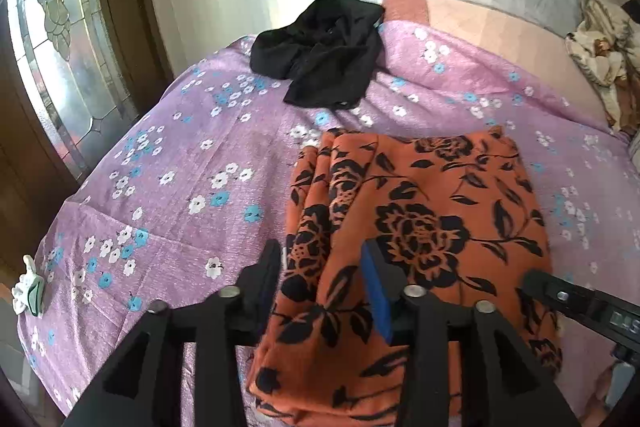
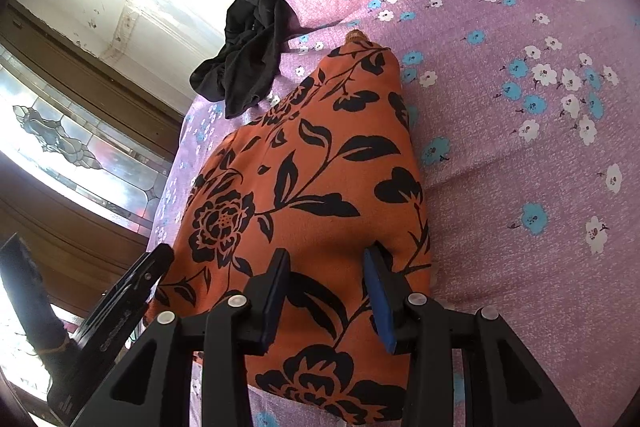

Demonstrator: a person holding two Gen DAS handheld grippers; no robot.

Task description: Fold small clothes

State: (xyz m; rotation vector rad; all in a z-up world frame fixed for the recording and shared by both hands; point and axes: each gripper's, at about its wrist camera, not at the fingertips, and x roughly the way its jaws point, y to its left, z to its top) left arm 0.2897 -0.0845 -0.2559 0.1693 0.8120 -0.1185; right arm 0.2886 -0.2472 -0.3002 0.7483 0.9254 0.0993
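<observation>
An orange garment with black flowers (image 1: 420, 207) lies folded on the purple flowered bedsheet (image 1: 180, 147). My left gripper (image 1: 320, 267) stands open over its near left part, the cloth lying between the fingers with no pad pressing on it. In the right wrist view the same orange garment (image 2: 312, 167) runs away from me, and my right gripper (image 2: 328, 267) stands open astride its near end. A crumpled black garment (image 1: 320, 55) (image 2: 244, 55) sits at the far edge of the bed.
A stained-glass door (image 1: 52, 47) in a wooden frame stands left of the bed. A small white and green object (image 1: 28, 291) rests at the sheet's left corner. Bare pink mattress (image 1: 480, 23) and a bundled patterned blanket (image 1: 600, 47) lie at the far right.
</observation>
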